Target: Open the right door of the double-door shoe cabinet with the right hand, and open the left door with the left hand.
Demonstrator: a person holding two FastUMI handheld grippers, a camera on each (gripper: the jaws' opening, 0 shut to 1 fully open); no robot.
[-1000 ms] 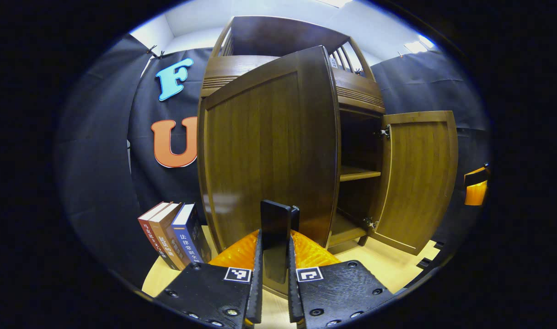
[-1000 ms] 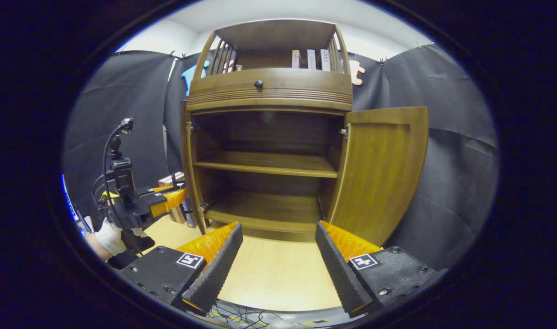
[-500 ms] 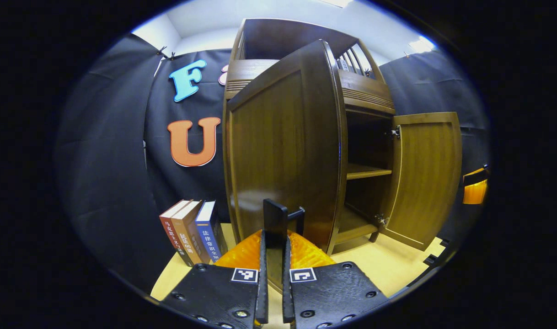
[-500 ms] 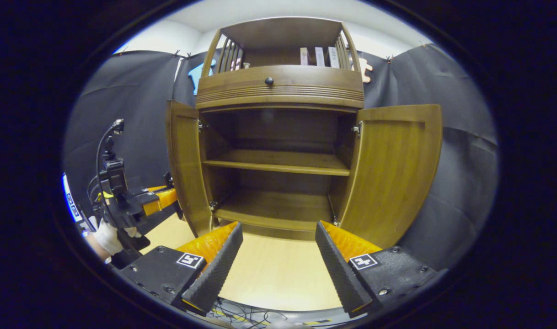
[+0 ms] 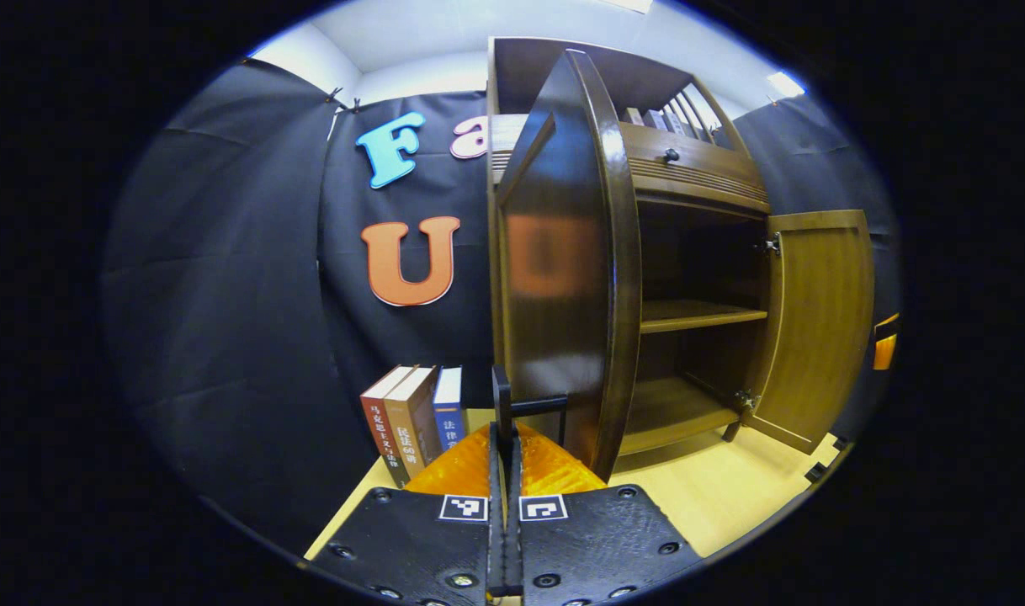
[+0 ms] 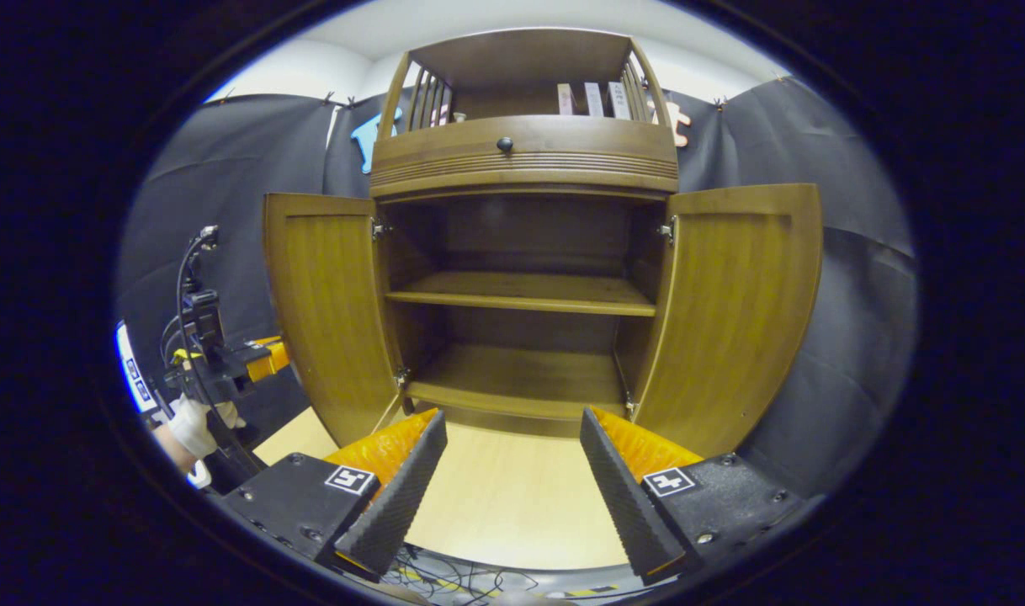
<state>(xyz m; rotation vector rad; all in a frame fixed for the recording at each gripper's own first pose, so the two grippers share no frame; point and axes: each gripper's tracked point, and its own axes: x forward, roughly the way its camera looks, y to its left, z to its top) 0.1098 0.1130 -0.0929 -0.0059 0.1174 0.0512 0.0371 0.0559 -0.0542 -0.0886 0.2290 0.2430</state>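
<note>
1. Shoe cabinet [image 6: 521,160]: stands on a pale wooden floor against the black booth wall; two shelves are exposed inside, with a drawer and knob above the opening.
2. Right door [image 6: 731,311]: swung fully out to the cabinet's right, nothing touching it. This half of the task reads as done.
3. Left door [image 5: 563,261]: open wide. In the left gripper view it is seen nearly edge-on; in the right gripper view its inner face [image 6: 327,311] stands well out from the frame.
4. Left gripper [image 5: 504,471]: jaws drawn together on the dark door handle [image 5: 521,404], which rises between them near the door's lower edge. The contact itself is narrow and partly hidden, so the clamp is a likely reading, not a certain one.
5. Right gripper [image 6: 512,471]: jaws wide apart, holding nothing, hovering in front of the cabinet over the floor.
6. Books [image 5: 416,421]: three upright, just left of the cabinet base, close to the door's path.
7. Step in hand: the last of the left door's swing. Next move, as a judgement: release the handle and draw back, minding the books.
8. Change from a second ago: the left door has swung much farther out, its outer face turning from broad to nearly edge-on; the right door and right gripper are unchanged.
</note>
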